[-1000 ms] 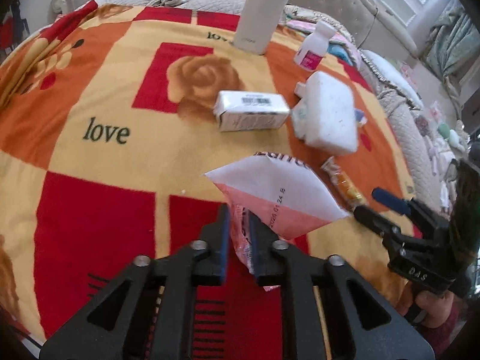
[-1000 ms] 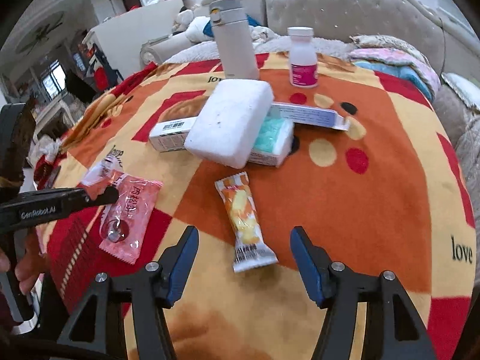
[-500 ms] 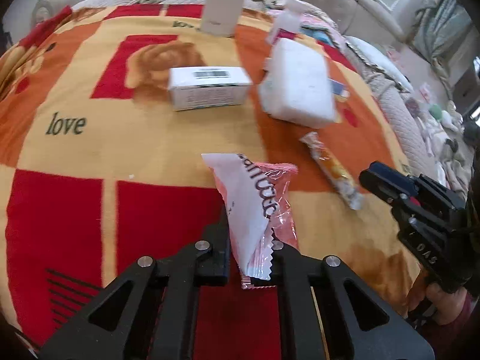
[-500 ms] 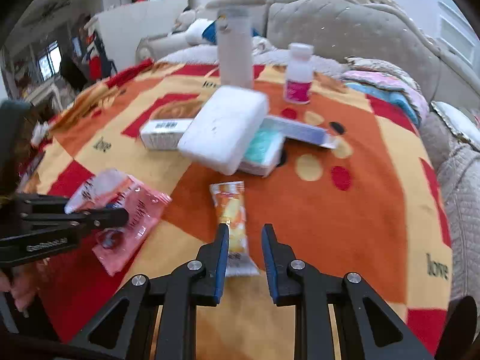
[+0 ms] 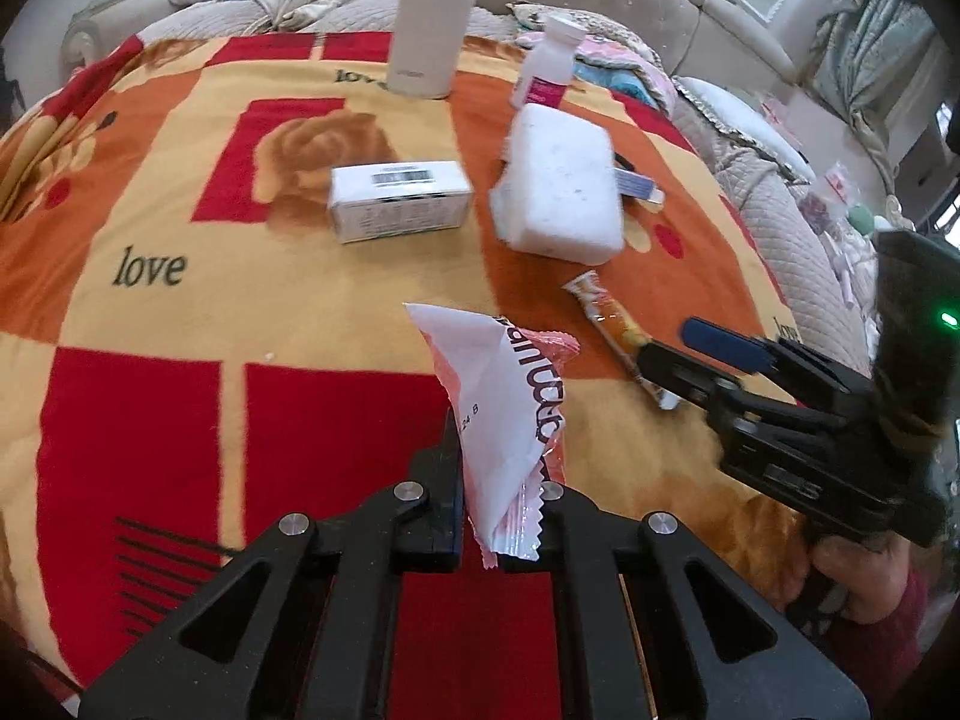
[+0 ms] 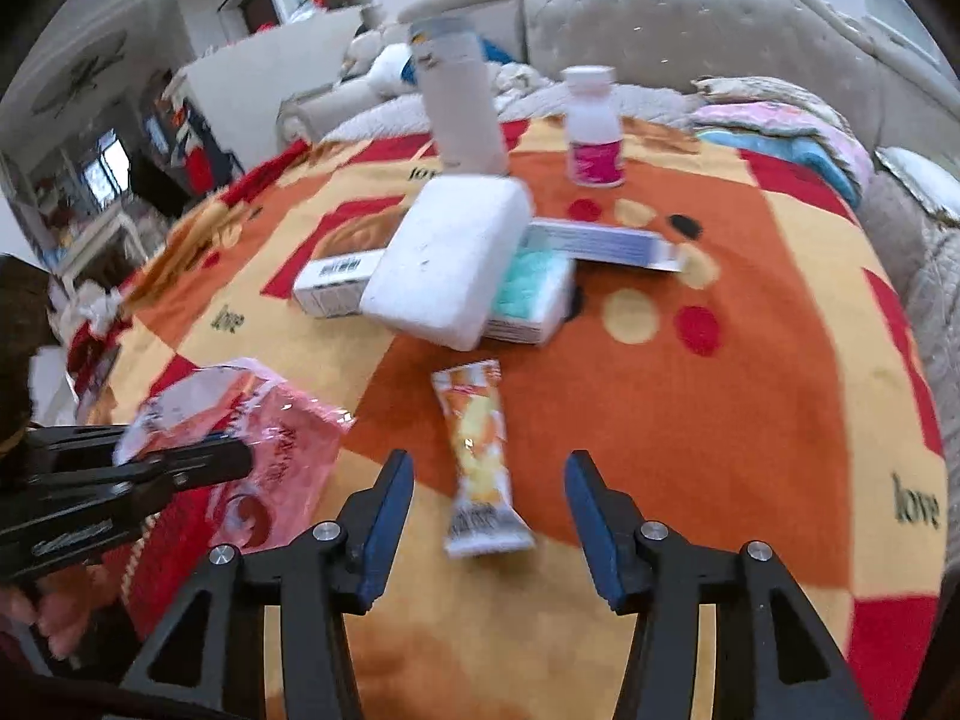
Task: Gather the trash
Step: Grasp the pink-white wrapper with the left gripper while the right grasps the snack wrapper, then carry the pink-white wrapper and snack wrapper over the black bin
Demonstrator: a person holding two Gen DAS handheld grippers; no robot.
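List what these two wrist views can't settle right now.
- Pink wrapper print: left wrist view, folded over and cut by the left gripper clamping it.
- Teal box: right wrist view, mostly under the white foam block; label unreadable.
- White bottle top: left wrist view, cropped by the frame edge.
- Trash bin: in neither view.

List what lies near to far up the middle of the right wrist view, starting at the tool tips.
Right tool, its jaws just opening around it → orange and white snack wrapper → white foam block → tall white flask.
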